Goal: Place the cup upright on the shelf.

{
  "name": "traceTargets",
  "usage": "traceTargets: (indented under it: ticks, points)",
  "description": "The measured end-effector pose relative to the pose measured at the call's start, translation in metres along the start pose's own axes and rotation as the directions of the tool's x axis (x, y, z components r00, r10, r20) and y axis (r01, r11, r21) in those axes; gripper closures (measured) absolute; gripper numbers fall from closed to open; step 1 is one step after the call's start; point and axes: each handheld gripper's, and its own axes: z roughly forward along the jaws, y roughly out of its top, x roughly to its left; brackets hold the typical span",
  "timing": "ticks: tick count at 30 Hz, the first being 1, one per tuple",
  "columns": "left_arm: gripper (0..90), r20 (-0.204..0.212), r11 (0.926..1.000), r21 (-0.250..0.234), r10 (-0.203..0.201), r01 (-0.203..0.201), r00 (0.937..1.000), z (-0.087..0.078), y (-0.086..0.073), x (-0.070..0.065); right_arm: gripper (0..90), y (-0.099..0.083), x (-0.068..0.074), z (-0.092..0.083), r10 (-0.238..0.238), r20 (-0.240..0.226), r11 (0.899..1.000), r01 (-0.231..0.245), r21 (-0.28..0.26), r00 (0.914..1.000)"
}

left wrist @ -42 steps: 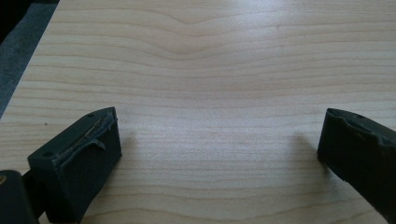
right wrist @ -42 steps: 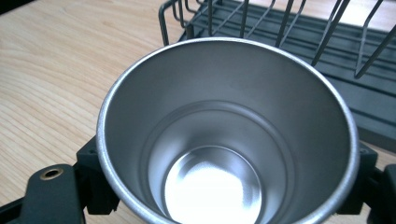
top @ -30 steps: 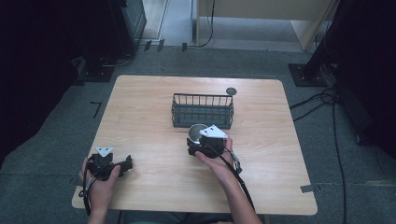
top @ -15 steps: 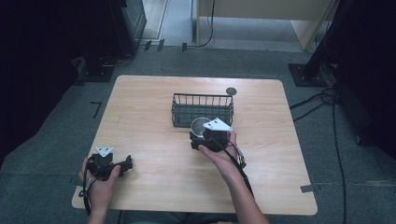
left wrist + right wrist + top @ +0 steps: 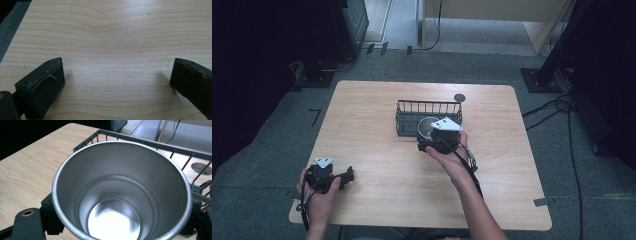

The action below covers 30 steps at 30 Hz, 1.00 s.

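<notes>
High view: my right gripper (image 5: pixel 438 136) sits at the near rim of the wire basket (image 5: pixel 412 107), carrying a metal cup (image 5: pixel 428 125). The basket stands a little toward the far edge of the table (image 5: pixel 377 175), roughly mid-width. The cup's mouth overlaps the basket's near wall, so I judge this the carry-in step: the cup is going into the basket and is not yet set down. I can't tell from here whether the cup's bottom has cleared the rim. My left gripper (image 5: pixel 328 176) is parked near the table's near-left corner, well apart from everything.

Left gripper view: jaws spread wide, nothing between them, just bare wood below. Idle.

Right gripper view: the cup (image 5: pixel 122 192) sits between the jaws, which clamp its outer wall on either side. It's upright, or nearly so, and empty inside. The basket rim (image 5: pixel 150 143) runs just behind the cup's far lip.

Next move, my call: push forward over the rim, lower until the cup's base seats on the basket floor, then let go. Watch for the base clipping the near wire.
</notes>
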Motion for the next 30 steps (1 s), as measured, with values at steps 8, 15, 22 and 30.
traceTargets:
  ticks: [8,15,22,30]
  points:
    - [0.0,0.0,1.0,0.0,-0.001,0.001,1.0,0.0,0.0,0.0,18.2,0.014,-0.007,-0.003,0.006,0.011,1.0,-0.006,-0.015,0.9999]
    - [0.0,0.0,1.0,0.0,-0.001,0.001,1.0,0.0,0.0,0.0,18.2,0.026,-0.015,-0.004,-0.004,0.031,1.0,0.005,-0.019,0.9995]
    - [0.0,0.0,1.0,-0.001,-0.002,0.002,1.0,0.0,0.0,0.0,18.3,0.04,-0.021,-0.001,-0.008,0.046,1.0,0.009,-0.023,0.9989]
    - [0.0,0.0,1.0,0.001,-0.001,0.001,1.0,0.0,0.0,0.0,18.3,0.051,-0.034,0.007,0.001,0.071,1.0,0.001,-0.021,0.9975]
